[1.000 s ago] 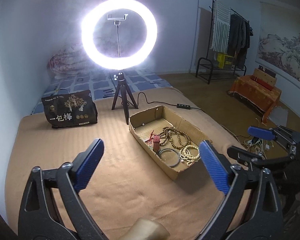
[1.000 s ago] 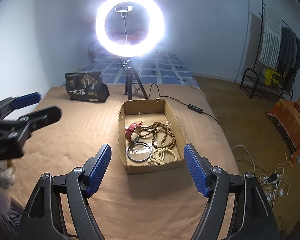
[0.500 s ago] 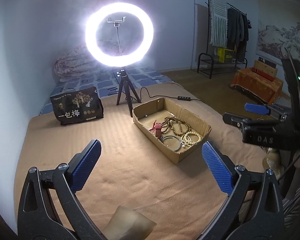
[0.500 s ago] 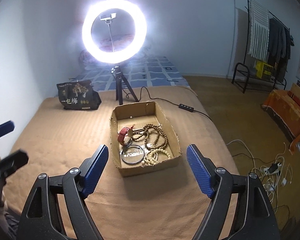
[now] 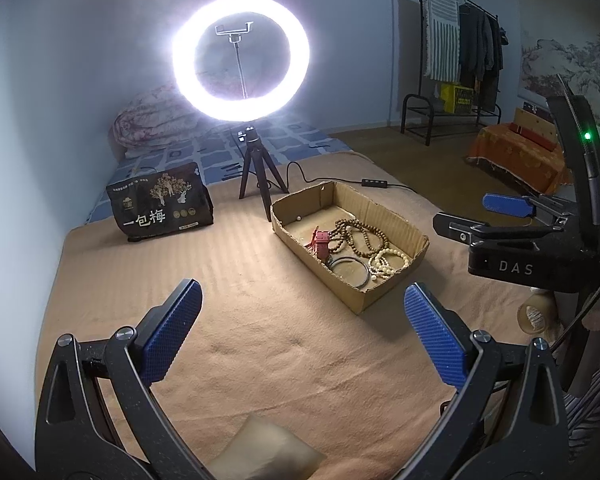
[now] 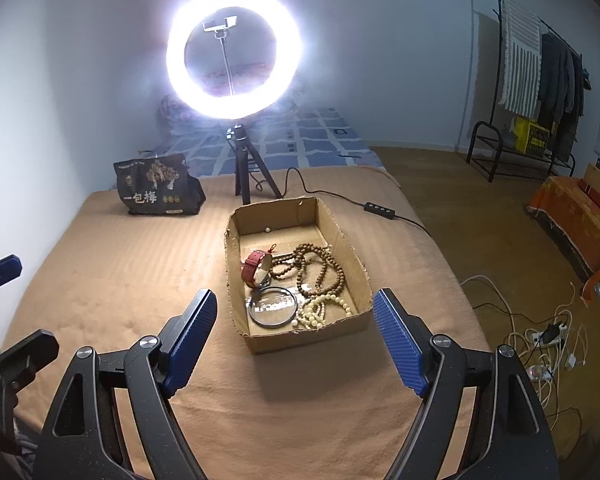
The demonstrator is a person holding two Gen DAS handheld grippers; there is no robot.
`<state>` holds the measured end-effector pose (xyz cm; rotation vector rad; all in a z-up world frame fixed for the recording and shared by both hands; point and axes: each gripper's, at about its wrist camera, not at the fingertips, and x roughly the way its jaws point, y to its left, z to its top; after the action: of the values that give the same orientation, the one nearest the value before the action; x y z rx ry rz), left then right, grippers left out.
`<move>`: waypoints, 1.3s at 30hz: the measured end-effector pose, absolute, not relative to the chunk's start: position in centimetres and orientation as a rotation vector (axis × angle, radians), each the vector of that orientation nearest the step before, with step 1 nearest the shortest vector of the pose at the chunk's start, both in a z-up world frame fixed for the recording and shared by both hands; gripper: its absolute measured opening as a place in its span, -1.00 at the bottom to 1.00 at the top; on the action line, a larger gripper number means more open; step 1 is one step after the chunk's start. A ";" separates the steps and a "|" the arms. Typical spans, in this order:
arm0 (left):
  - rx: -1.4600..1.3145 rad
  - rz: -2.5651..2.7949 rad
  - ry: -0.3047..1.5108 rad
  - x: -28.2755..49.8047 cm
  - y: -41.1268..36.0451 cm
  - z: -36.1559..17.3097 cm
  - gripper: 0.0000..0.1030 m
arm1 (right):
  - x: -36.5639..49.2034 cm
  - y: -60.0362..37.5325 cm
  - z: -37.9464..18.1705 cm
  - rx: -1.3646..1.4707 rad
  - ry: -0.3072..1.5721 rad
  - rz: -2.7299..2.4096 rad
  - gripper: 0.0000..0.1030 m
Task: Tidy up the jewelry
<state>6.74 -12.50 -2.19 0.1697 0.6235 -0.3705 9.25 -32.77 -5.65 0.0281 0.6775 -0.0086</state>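
Note:
A shallow cardboard box [image 6: 360,276] [image 5: 396,224] sits on a tan blanket. Inside lie a red-strapped watch [image 6: 255,267], brown bead strands [image 6: 320,268], white bead bracelets [image 6: 320,312], a round metal-rimmed ring [image 6: 272,306] and one loose white bead [image 6: 266,231]. My left gripper [image 5: 304,334] is open and empty, hovering over the blanket in front and to the left of the box. My right gripper [image 6: 294,338] is open and empty, just in front of the box's near wall; it also shows in the left wrist view [image 5: 484,216] to the right of the box.
A lit ring light [image 6: 234,50] on a small tripod [image 6: 248,168] stands behind the box, its cable and switch [image 6: 379,208] trailing right. A black snack bag [image 6: 158,186] stands at the back left. The blanket's right edge drops to the floor with cables [image 6: 540,340].
Both grippers have pulled back from the box and risen a little. The left gripper has swung left, so the box now sits further right in its view. Both stay open and empty.

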 end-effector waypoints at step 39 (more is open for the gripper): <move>0.196 -0.341 0.590 6.2 -12.7 -2.2 1.00 | 9.2 -33.7 -5.8 0.048 0.684 -0.039 0.56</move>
<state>6.20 -12.66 -2.20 0.1964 0.5897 -0.3413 9.24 -33.72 -5.77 0.0481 0.6844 -0.0390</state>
